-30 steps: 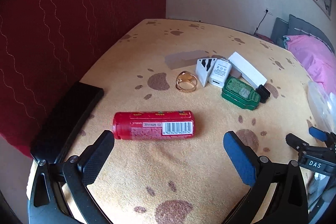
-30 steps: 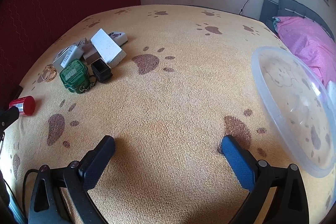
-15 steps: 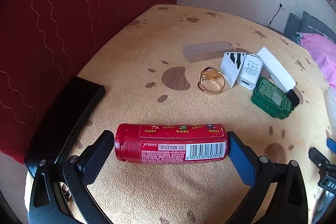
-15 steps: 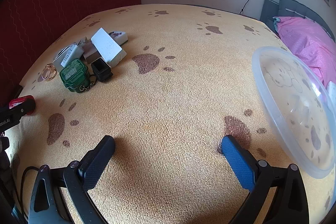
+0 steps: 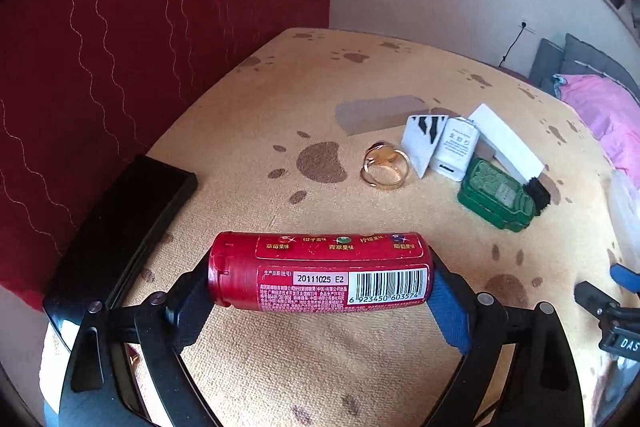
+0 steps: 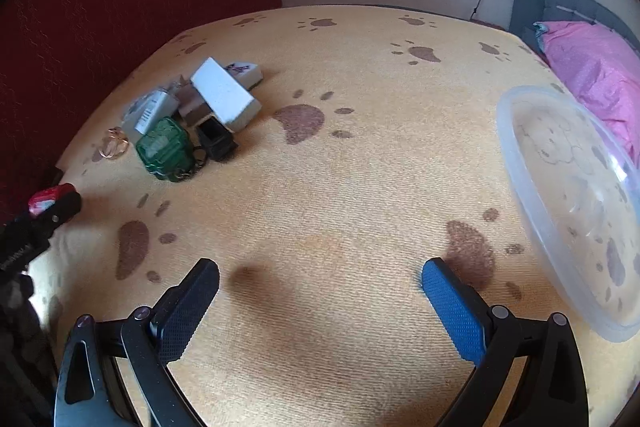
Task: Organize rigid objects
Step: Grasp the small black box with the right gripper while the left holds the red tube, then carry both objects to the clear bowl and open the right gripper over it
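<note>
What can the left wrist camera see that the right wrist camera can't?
Only the left wrist view shows the black box by the red curtain, and the barcode on the red tube clamped end to end in the left gripper. Only the right wrist view shows the whole clear plastic bowl and the open right gripper. Both show the green case, the gold rings and the paw-print cloth.

Our left gripper (image 5: 320,291), wide open a second ago, now clamps the red tube (image 5: 320,273) end to end.
</note>
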A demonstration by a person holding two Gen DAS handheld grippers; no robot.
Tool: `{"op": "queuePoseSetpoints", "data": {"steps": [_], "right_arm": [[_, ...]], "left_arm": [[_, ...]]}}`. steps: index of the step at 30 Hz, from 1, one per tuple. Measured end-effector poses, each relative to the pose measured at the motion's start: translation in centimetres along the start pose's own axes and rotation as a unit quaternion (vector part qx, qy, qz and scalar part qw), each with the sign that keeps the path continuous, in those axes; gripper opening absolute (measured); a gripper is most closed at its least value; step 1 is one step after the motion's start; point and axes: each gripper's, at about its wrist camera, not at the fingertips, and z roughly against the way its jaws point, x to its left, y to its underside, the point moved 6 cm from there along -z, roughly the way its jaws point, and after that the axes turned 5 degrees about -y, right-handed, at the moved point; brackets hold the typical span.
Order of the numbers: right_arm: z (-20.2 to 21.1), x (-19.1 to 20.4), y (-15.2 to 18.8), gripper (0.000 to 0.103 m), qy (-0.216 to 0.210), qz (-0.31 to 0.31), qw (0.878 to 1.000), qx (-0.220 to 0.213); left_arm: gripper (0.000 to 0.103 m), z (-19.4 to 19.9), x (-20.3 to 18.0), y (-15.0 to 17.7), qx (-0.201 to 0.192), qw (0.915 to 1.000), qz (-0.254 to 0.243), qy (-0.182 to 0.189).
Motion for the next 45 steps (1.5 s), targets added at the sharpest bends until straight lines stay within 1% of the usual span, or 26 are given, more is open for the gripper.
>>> {"op": "queuePoseSetpoints", "data": {"steps": [1, 3, 6, 8, 10, 11, 13, 16, 20, 22, 26, 27, 36, 45], "right_arm": [[0.0, 0.6, -0.3, 0.103, -0.010, 0.000, 1.000, -0.001], [-0.1, 1.8, -1.0, 0.103, -0.016, 0.008, 1.000, -0.004], [-0.6, 2.8, -2.3, 0.097, -0.027, 0.009, 1.000, -0.007], [-1.1, 3.1, -3.2, 0.090, -0.025, 0.010, 1.000, -0.010], [-1.8, 3.2, -4.0, 0.076, -0.025, 0.012, 1.000, -0.008], [-2.2, 3.2, -4.4, 0.073, -0.024, 0.015, 1.000, -0.007], [-3.0, 3.4, -5.1, 0.061, -0.022, 0.023, 0.999, -0.007], [-4.0, 3.9, -5.6, 0.052, -0.030, 0.033, 0.999, -0.007], [-4.4, 4.5, -6.2, 0.042, -0.037, 0.040, 0.998, -0.015], [-4.6, 4.8, -6.3, 0.034, -0.038, 0.048, 0.998, -0.016], [-5.0, 5.1, -5.9, 0.027, -0.041, 0.061, 0.997, -0.009], [-5.1, 5.1, -5.8, 0.023, -0.042, 0.061, 0.997, -0.008], [-3.0, 4.5, -5.6, 0.023, -0.054, 0.047, 0.997, -0.036], [0.8, 1.7, -4.3, 0.023, -0.062, 0.009, 0.996, -0.064]], "left_arm": [[0.093, 0.1, -0.1, 0.0, -0.004, 1.0000, -0.002, 0.002], [0.093, 0.3, -0.2, 0.0, -0.010, 0.9999, -0.004, -0.001], [0.093, 0.5, 0.0, -0.1, -0.017, 0.9998, 0.004, 0.001], [0.093, 0.6, 0.3, -0.2, -0.019, 0.9997, 0.014, 0.003], [0.093, 0.5, 0.5, -0.2, -0.020, 0.9996, 0.021, 0.004], [0.093, 0.5, 0.5, -0.2, -0.020, 0.9995, 0.023, 0.005], [0.093, 0.6, 0.5, -0.2, -0.022, 0.9995, 0.024, 0.006], [0.093, 0.6, 0.4, -0.1, -0.025, 0.9995, 0.021, 0.004], [0.093, 0.6, 0.4, 0.0, -0.024, 0.9995, 0.020, 0.003], [0.093, 0.6, 0.4, 0.1, -0.022, 0.9995, 0.020, 0.003], [0.093, 0.4, 0.3, 0.1, -0.018, 0.9997, 0.019, 0.003], [0.093, 0.4, 0.2, 0.1, -0.017, 0.9997, 0.019, 0.002], [0.093, 0.3, 0.3, 0.1, -0.016, 0.9997, 0.017, -0.003], [0.093, 0.3, 0.0, 0.1, -0.016, 0.9996, 0.010, -0.020]]}}
